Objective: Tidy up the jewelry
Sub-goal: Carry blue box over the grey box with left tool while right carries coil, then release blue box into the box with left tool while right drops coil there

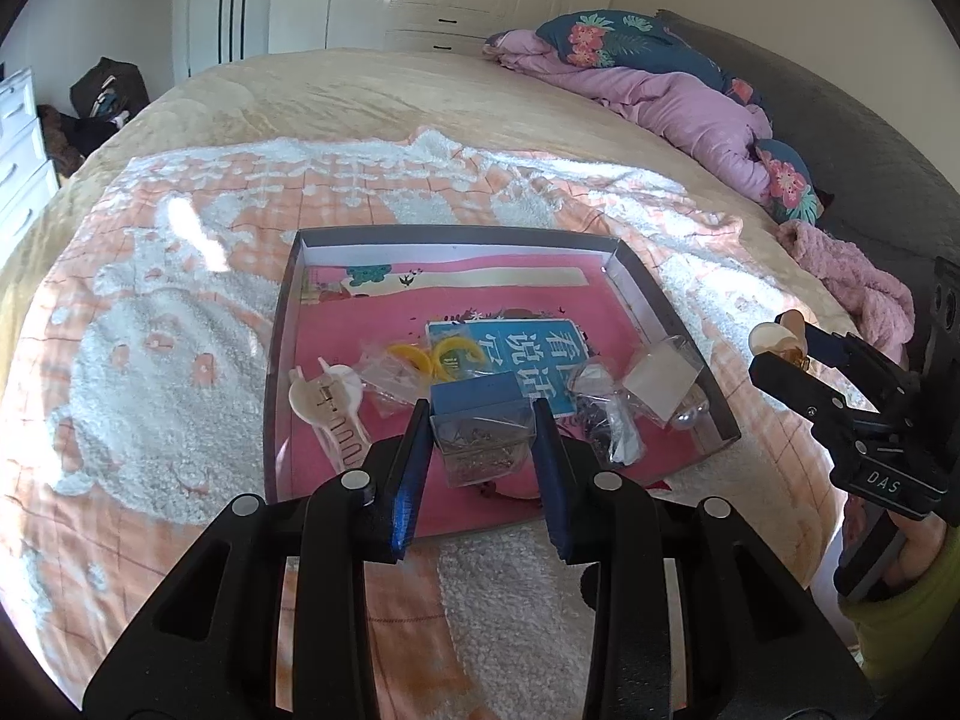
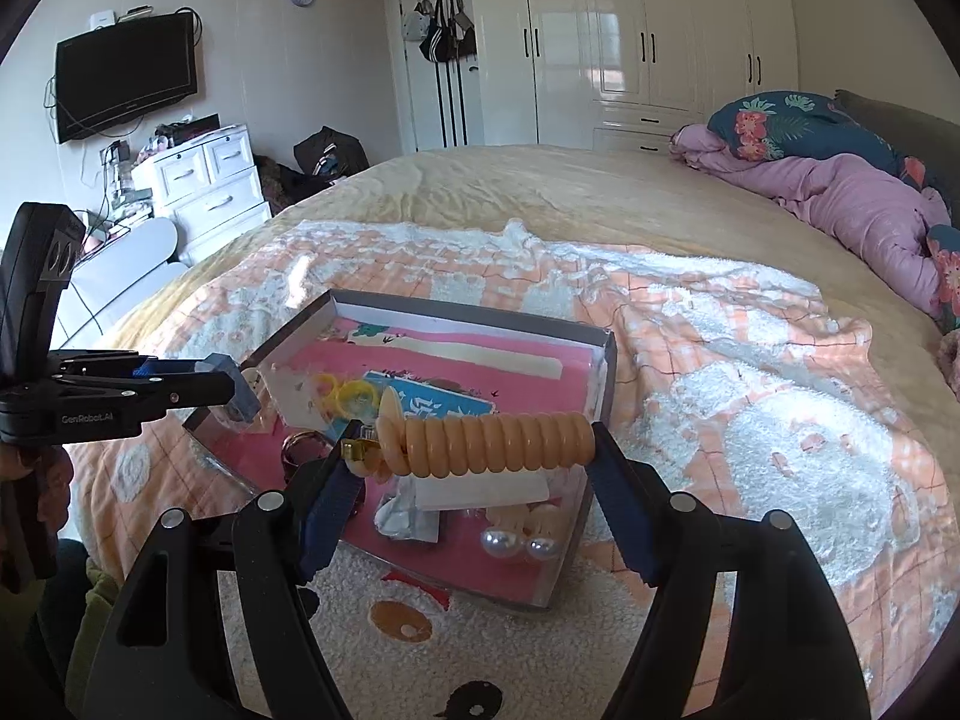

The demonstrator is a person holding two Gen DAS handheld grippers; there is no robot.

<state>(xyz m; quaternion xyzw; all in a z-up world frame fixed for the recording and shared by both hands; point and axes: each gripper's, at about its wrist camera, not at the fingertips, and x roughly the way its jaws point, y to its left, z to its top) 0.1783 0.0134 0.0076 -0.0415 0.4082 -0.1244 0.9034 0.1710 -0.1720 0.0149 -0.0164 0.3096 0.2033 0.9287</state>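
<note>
You held the left hand-held gripper (image 1: 482,420) clamped on a small clear plastic box with a blue lid (image 1: 480,420), just above the shallow grey cardboard tray with a pink floor (image 1: 672,306). Your right hand-held gripper (image 2: 474,438) squeezed a peach coiled hair clip (image 2: 492,438) by its two ends, over the same tray. The tray sat on an orange and white fluffy blanket (image 1: 180,330) on the bed.

You find the tray (image 1: 672,312) floor crowded along its near half: hair clip (image 1: 327,402), yellow rings (image 1: 432,357), plastic bags (image 1: 648,384), pearls (image 2: 522,543). Its far strip lies bare. Low walls ring it; the blanket (image 1: 150,330) around is passable
</note>
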